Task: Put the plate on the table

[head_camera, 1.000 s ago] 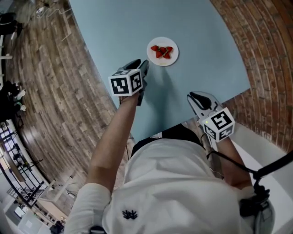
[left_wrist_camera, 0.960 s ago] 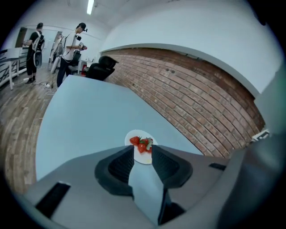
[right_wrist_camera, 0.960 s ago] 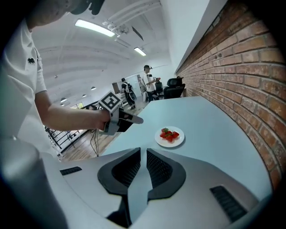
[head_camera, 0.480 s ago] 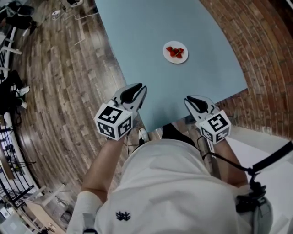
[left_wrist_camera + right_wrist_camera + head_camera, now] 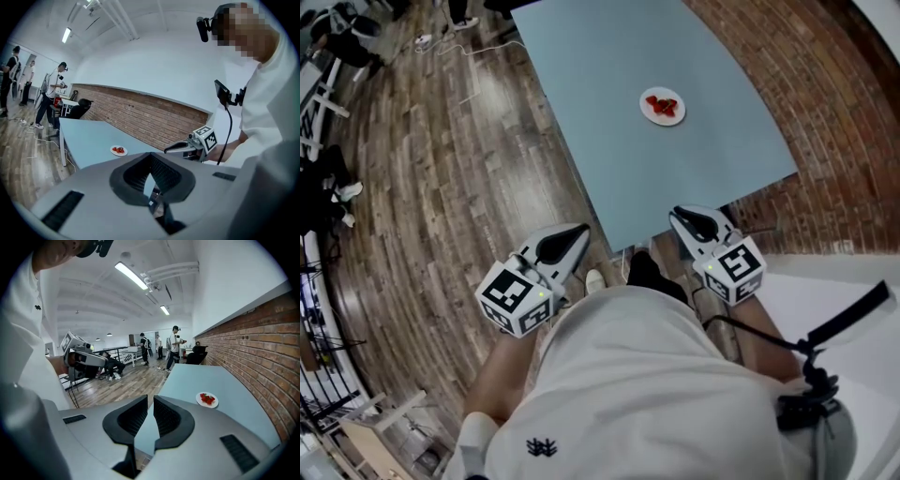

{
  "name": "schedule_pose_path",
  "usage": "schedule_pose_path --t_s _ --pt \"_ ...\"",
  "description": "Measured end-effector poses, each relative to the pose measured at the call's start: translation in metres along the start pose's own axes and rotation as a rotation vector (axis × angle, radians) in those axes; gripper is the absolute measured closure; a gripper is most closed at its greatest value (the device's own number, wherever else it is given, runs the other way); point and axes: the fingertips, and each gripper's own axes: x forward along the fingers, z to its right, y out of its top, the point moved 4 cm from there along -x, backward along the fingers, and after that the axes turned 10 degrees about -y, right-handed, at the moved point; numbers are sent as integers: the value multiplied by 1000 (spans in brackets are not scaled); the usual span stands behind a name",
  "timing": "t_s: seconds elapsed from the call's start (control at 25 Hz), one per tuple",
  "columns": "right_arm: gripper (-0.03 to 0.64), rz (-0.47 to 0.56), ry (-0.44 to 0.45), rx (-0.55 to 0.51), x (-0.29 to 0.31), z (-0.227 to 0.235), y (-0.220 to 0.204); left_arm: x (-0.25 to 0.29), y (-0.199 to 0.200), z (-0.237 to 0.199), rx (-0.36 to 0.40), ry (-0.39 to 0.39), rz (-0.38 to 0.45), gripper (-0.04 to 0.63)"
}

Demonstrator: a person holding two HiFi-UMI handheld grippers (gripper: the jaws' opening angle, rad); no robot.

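A small white plate [image 5: 662,106] with cut strawberries rests on the light blue table [image 5: 609,141], toward its far right part. Both grippers hang off the table's near edge, close to my body and far from the plate. My left gripper [image 5: 574,234] is over the wooden floor, its jaws shut with nothing between them, and its tips meet in the left gripper view [image 5: 150,154]. My right gripper [image 5: 682,219] is at the table's near corner, empty, and a narrow gap shows between its pads [image 5: 150,397]. The plate [image 5: 118,150] [image 5: 207,399] appears small in both gripper views.
Wooden floor [image 5: 459,169] runs along the table's left side. A brick wall [image 5: 825,103] borders its right side, with a white surface [image 5: 825,281] near my right arm. Several people [image 5: 174,345] stand far down the room beyond the table, near chairs.
Both grippers have drawn back from the table toward my body. The left one came away from beside the plate and closed its jaws. The plate stays on the table.
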Motion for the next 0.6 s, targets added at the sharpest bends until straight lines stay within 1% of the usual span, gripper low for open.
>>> schedule_pose_path --t_s 0.12,0.28,0.6 --pt "571 8 0 -2 -7 -24 0 -17 -13 11 -18 -26 -9 594" --pt "572 9 16 -13 -11 -49 1 -35 -20 19 -43 -21 -14 594" --pt "572 13 -17 -27 -27 -61 3 -29 -29 34 -35 -92 -34 594"
